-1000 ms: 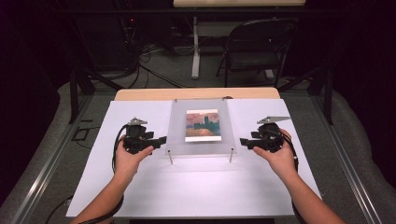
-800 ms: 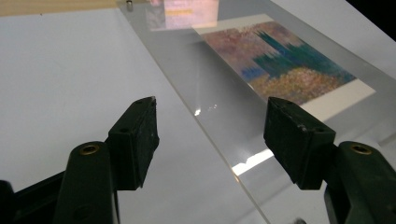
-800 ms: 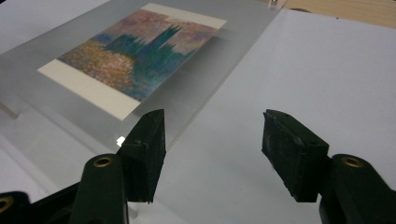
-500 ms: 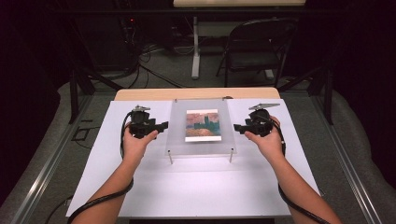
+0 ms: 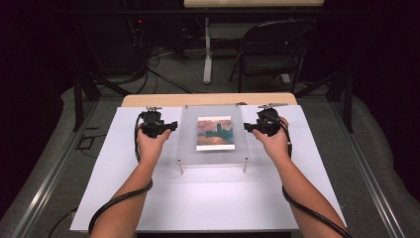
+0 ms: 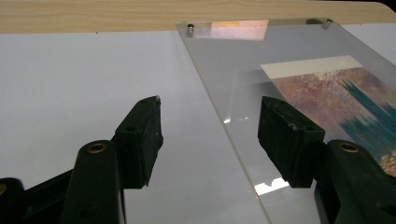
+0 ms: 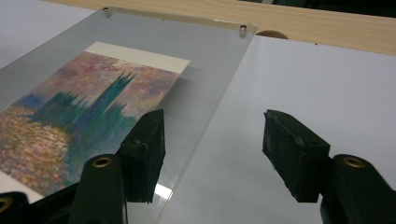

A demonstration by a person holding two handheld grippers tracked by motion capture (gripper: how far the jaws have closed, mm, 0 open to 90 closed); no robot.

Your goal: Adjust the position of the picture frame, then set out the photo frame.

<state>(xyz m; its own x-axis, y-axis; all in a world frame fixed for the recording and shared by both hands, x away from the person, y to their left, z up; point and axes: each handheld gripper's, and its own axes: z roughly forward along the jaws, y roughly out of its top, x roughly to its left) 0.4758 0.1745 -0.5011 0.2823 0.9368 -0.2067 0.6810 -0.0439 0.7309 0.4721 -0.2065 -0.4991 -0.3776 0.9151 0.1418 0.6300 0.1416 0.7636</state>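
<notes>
Left hand-held gripper (image 5: 171,125): jaws apart, just been closing slightly, straddling left edge of clear acrylic frame (image 5: 188,144), not pressing. Right hand-held gripper (image 5: 247,127): jaws apart, astride right edge. Frame with print (image 5: 214,133) between both, raised on standoffs (image 5: 181,167) above white worktop (image 5: 208,198). Step judged: approach for two-sided grasp. Next: closing squarely on both edges. Nothing obstructing nearby.

Bright table, dark surroundings, slight acrylic glare.

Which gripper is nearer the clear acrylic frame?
Neither clearly. The left gripper straddles the left edge of the acrylic frame; the right gripper straddles its right edge, both open.
</notes>
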